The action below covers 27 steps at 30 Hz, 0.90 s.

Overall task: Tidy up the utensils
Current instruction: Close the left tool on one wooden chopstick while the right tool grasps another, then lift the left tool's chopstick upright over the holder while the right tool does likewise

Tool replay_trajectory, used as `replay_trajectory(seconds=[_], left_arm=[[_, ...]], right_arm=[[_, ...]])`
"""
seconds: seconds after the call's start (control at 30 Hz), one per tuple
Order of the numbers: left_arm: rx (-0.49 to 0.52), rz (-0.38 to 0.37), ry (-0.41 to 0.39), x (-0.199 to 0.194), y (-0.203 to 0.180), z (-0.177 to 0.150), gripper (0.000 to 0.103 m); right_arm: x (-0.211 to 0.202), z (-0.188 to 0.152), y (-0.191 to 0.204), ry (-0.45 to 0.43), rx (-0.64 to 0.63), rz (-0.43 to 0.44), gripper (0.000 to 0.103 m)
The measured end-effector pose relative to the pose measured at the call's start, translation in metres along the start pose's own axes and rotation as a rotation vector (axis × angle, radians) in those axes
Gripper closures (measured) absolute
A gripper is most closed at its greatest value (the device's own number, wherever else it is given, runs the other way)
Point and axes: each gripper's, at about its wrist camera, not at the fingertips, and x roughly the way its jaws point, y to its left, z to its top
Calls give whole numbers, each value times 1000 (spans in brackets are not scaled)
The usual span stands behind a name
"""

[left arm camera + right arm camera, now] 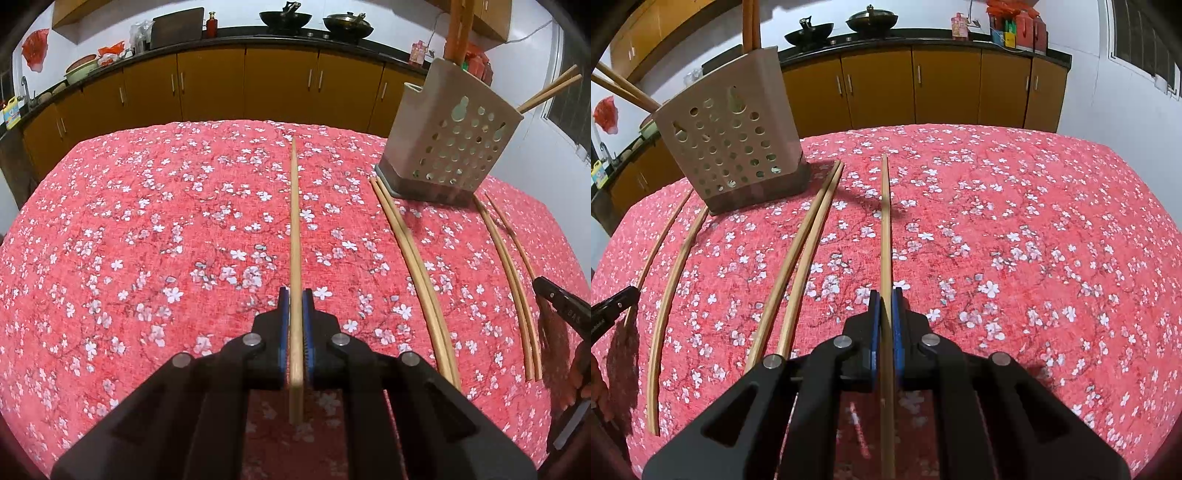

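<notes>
My left gripper (295,295) is shut on a wooden chopstick (294,221) that points away over the red floral tablecloth. My right gripper (885,297) is shut on another chopstick (885,221) the same way. A beige perforated utensil holder (450,140) stands at the far right in the left wrist view and at the far left in the right wrist view (731,144), with chopsticks sticking out of its top. A pair of chopsticks (413,266) lies before the holder, and more loose chopsticks (513,280) lie beyond it. The pair also shows in the right wrist view (798,266).
The table wears a red cloth with white blossoms (147,240). Behind it runs a counter with yellow cabinets (258,81), woks (284,18) and bottles. The other gripper's black tip shows at the right edge of the left view (561,306) and the left edge of the right view (613,306).
</notes>
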Motion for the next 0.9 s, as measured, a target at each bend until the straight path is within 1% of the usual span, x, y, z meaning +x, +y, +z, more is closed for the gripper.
replay_trajectory(seconds=[0.17,0.27,0.53,0.6,0.9], left_arm=[[49,22,4,-5,-6,-6,93],[44,16,4,-6,-6,-7,93],[66,31,11,-9,-4,-9,95],[59,21,22,-9,-11,-7,95],[67,-9,-49,-51,-9,3,95]], right_arm=[[-8,-10,2,2,-26,4,95],[-9,-10,2,2,-21,9,95],[-12,-9,0,-1,-1,21,96],[-22,-8,-1,-24,3,35,96],[-64,6,-2,-137,10,54,96]])
